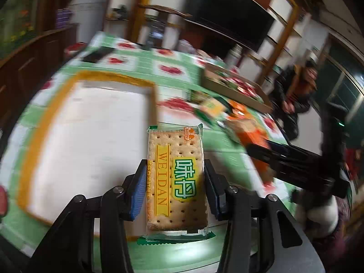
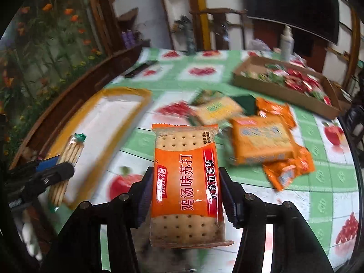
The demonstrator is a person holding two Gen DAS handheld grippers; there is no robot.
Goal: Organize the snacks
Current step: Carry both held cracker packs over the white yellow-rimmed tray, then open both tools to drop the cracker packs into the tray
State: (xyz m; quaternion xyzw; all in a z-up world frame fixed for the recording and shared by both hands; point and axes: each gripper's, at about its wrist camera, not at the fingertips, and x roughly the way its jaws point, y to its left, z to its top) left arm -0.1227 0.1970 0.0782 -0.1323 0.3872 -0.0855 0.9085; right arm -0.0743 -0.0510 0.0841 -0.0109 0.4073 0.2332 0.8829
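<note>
My left gripper (image 1: 175,173) is shut on a green-and-yellow cracker packet (image 1: 176,177), held above the table beside the right edge of a white tray with a yellow rim (image 1: 56,104). My right gripper (image 2: 185,179) is shut on an orange cracker packet (image 2: 185,182), held above the table to the right of the same tray (image 2: 127,93). In the right wrist view the left gripper (image 2: 54,170) shows at the left with its green packet (image 2: 68,159) over the tray. A pile of loose orange packets (image 2: 261,141) and green packets (image 2: 216,109) lies on the table ahead.
The table has a green tablecloth with fruit prints (image 2: 204,70). A cardboard box (image 2: 284,91) with several red and green snacks stands at the back right. A dark remote (image 2: 141,68) lies at the back left. A spray bottle (image 2: 286,43) stands behind the box. A person (image 1: 295,91) sits at the far right.
</note>
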